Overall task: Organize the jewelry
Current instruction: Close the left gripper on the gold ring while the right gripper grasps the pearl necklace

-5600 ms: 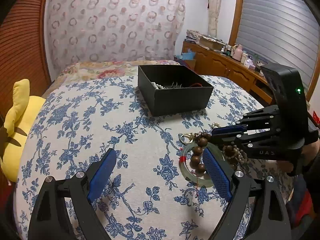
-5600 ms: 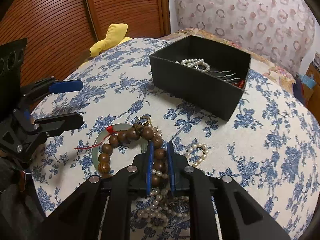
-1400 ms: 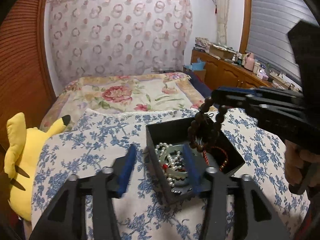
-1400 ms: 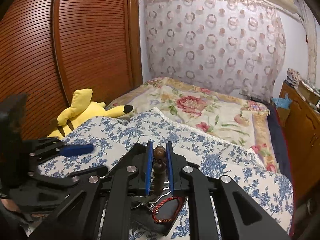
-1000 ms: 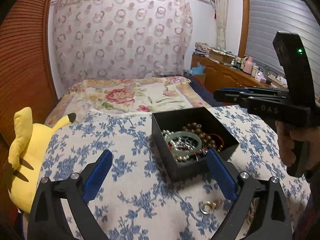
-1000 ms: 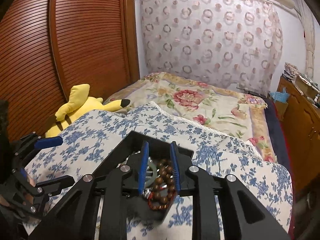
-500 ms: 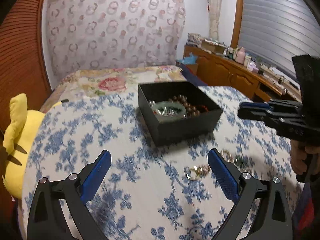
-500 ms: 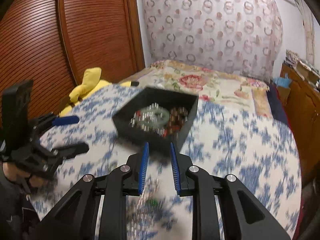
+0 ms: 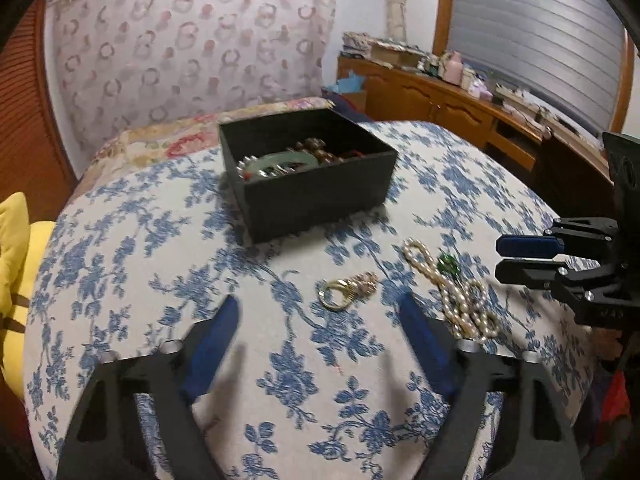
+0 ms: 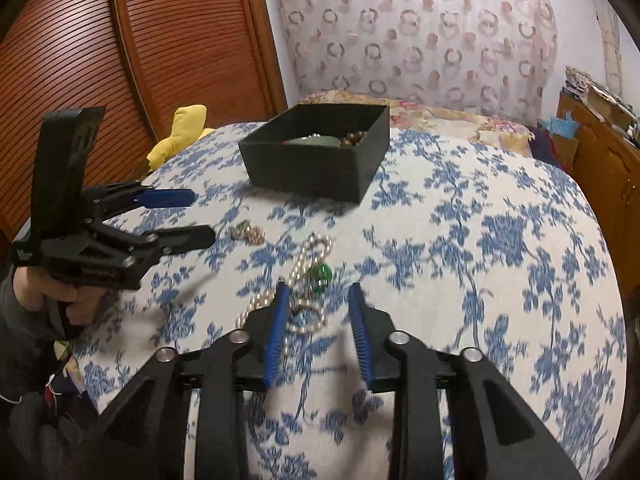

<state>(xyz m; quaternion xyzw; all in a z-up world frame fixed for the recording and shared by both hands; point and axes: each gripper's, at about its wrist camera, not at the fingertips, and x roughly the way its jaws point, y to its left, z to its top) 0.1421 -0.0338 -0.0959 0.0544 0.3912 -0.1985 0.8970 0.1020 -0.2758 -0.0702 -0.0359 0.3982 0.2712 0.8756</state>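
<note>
A black open box (image 9: 308,184) stands on the blue-flowered cloth and holds a green bangle (image 9: 280,159), brown wooden beads (image 9: 314,148) and other pieces; it also shows in the right wrist view (image 10: 316,156). A pearl necklace (image 9: 456,292) with a green stone (image 9: 448,266) lies near the box, and a gold ring piece (image 9: 346,290) beside it. My left gripper (image 9: 324,328) is open and empty, just short of the gold piece. My right gripper (image 10: 320,312) is open and empty, low over the pearl necklace (image 10: 308,272) and green stone (image 10: 320,274).
The cloth-covered round surface (image 9: 160,248) drops off on all sides. A yellow plush toy (image 9: 16,248) lies off its left edge. A wooden sideboard (image 9: 460,108) with clutter stands at the right, a slatted wooden door (image 10: 100,48) at the left.
The right gripper carried the brown beads to the box and let them go there. Both grippers then drew back from the box and came down near the jewelry left on the cloth; the right jaws opened wider.
</note>
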